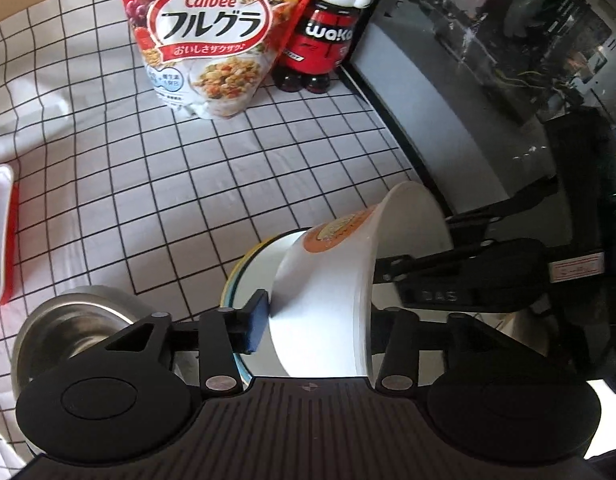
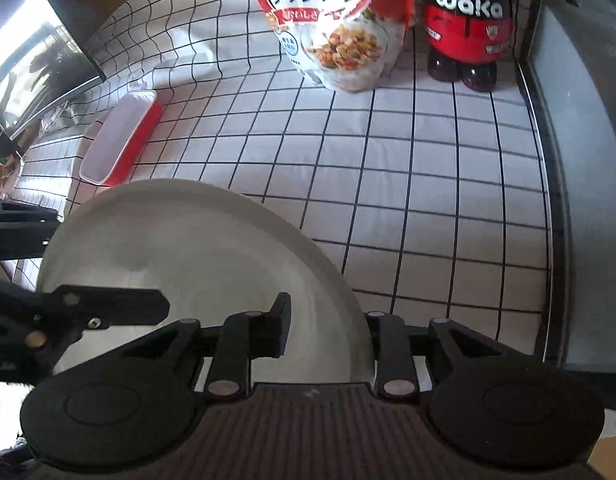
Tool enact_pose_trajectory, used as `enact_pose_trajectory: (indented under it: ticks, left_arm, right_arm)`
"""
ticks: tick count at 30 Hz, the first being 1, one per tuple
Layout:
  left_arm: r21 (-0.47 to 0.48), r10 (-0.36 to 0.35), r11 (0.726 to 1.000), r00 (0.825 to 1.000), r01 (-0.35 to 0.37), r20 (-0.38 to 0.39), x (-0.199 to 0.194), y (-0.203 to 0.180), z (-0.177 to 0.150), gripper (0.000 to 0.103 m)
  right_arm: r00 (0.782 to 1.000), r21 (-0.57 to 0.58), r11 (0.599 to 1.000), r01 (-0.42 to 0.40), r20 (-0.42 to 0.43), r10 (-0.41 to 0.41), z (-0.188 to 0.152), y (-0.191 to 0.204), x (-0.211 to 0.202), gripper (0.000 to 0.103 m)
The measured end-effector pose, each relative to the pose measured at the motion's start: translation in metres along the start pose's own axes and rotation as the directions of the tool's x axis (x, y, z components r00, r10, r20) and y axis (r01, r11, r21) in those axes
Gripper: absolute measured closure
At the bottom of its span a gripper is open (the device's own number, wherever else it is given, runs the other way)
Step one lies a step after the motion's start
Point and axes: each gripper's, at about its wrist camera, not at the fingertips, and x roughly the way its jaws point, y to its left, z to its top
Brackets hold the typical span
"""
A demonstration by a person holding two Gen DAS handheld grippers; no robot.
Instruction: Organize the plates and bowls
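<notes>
Two grippers are sharing one white bowl (image 2: 188, 240), and it is hanging tilted on edge above the table, at 6 o'clock in both wrist views. Right gripper (image 2: 323, 316) is clamping the bowl's rim, one finger lying inside the bowl and the other hidden behind the wall. Left gripper (image 1: 313, 320) is standing released, jaws spread astride the same bowl; its blue pad (image 1: 258, 320) is sitting just beside the outer wall and its other finger is hidden. An orange sticker (image 1: 335, 236) is showing on the bowl's underside. Directly beneath, a stack of plates (image 1: 236, 280) with yellow and teal rims is lying flat. A steel bowl (image 1: 68, 320) is resting at 8 o'clock in the left view. A red-and-white container (image 2: 120, 140) is lying at 10 o'clock in the right view. A checked cloth (image 2: 427, 200) is covering the table. Farthest off, at 12 o'clock, a cereal bag (image 1: 212, 40) and a dark cola bottle (image 1: 327, 40) are standing side by side. A glass-sided case (image 1: 507, 40) is standing at 2 o'clock in the left view.
</notes>
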Motion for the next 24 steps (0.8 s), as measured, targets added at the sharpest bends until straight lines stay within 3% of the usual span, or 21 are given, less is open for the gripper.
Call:
enact_pose_trajectory:
  ticks: [6, 18, 24]
  left_arm:
    - [-0.014, -0.031, 0.999, 1.0, 0.031, 0.002, -0.001, 0.002, -0.001, 0.048]
    - [0.047, 0.028, 0.998, 0.999, -0.03, 0.042, -0.001, 0.009, -0.005, 0.049]
    - [-0.04, 0.034, 0.999, 0.998, -0.032, 0.048, -0.004, 0.038, 0.0, 0.049]
  right_arm:
    - [1.0, 0.03, 0.999, 0.016, 0.004, -0.016, -0.003, -0.002, 0.004, 0.076]
    - [0.996, 0.025, 0.996, 0.081, 0.037, -0.082, -0.001, 0.015, 0.0, 0.075]
    - [0.993, 0.024, 0.995, 0.098, 0.059, -0.099, 0.0, 0.019, -0.009, 0.074]
